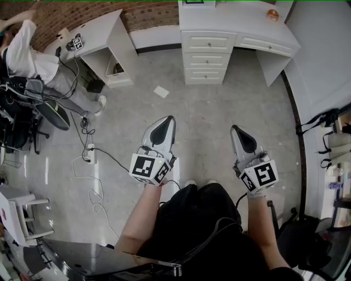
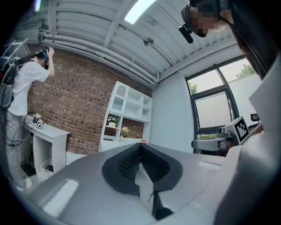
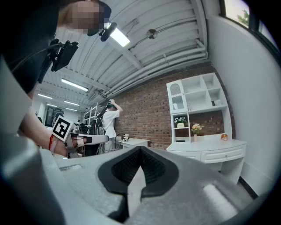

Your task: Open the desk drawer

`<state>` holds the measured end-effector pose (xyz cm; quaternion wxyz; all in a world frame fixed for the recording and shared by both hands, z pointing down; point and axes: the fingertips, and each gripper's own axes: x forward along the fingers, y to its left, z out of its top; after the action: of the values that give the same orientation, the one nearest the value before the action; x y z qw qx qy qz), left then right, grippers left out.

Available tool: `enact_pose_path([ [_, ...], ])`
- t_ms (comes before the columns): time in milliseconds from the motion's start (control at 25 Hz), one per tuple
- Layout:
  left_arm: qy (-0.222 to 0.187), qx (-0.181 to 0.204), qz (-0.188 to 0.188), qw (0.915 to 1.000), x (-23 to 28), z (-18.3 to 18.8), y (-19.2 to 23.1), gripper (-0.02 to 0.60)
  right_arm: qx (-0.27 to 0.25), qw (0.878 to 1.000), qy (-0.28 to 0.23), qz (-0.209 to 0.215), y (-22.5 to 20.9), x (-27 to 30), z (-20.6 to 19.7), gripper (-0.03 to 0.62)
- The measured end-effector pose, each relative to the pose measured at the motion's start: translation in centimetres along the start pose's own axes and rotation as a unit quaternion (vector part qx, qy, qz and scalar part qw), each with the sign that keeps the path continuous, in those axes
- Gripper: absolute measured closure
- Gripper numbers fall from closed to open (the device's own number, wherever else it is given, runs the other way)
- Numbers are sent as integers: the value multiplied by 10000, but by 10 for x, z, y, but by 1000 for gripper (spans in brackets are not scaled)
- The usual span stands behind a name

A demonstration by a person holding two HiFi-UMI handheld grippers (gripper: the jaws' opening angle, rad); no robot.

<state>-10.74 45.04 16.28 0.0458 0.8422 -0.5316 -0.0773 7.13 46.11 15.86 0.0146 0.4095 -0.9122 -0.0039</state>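
Desk drawer point(image 1: 208, 42) closed | paper scrap point(image 1: 161, 91) on floor point(image 1: 219, 115) | cables point(image 1: 93, 159) left

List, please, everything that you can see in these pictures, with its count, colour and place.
desk: one, white, far wall, right
drawers: four, white, closed; three stacked, one wide beside them
small desk: one, white, far left
shelf unit: one, white, over the desk, against the brick wall
orange thing: one, on the desk top
paper: one, white, on the floor before the desk
power strip: one, white, floor at left, with cables
other person: one, white shirt, far left
left gripper: one, grey, low centre-left, shut, empty
right gripper: one, grey, low centre-right, shut, empty
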Motion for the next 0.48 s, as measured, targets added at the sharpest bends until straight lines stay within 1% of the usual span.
enact_pose_path([
  [280,-26,21,-21,10000,0,-1,2,578,40,9999,-36,-85,-4,0,-3,592],
  [480,5,-31,-35,10000,5,-3,9,578,312,9988,-243,-274,-14,-4,2,592],
])
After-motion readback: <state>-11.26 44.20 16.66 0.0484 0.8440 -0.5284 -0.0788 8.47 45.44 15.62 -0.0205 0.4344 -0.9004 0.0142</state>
